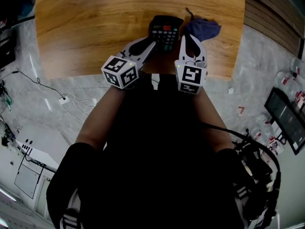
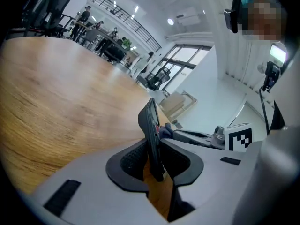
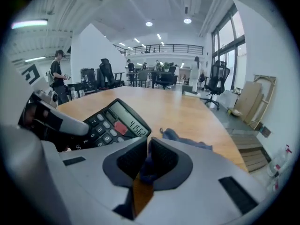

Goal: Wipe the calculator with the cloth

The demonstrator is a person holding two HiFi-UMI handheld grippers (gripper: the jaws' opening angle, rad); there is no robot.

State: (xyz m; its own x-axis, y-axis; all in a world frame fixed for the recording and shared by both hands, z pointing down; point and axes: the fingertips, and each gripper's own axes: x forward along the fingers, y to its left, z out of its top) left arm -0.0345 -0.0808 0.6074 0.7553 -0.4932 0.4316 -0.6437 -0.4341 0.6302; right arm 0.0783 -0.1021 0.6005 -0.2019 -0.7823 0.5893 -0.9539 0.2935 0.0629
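Wooden counter (image 1: 95,27) lies open beyond the calculator (image 1: 165,31) near its front edge. My left gripper (image 1: 150,44) clamps the calculator, and my right gripper (image 1: 191,38) pinches the cloth (image 1: 204,28).

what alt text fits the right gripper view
The right gripper has its fingers shut on a fold of dark blue cloth, which trails onto a wooden table. To the left, a black calculator showing digits sits tilted; an open office with chairs and people lies beyond.
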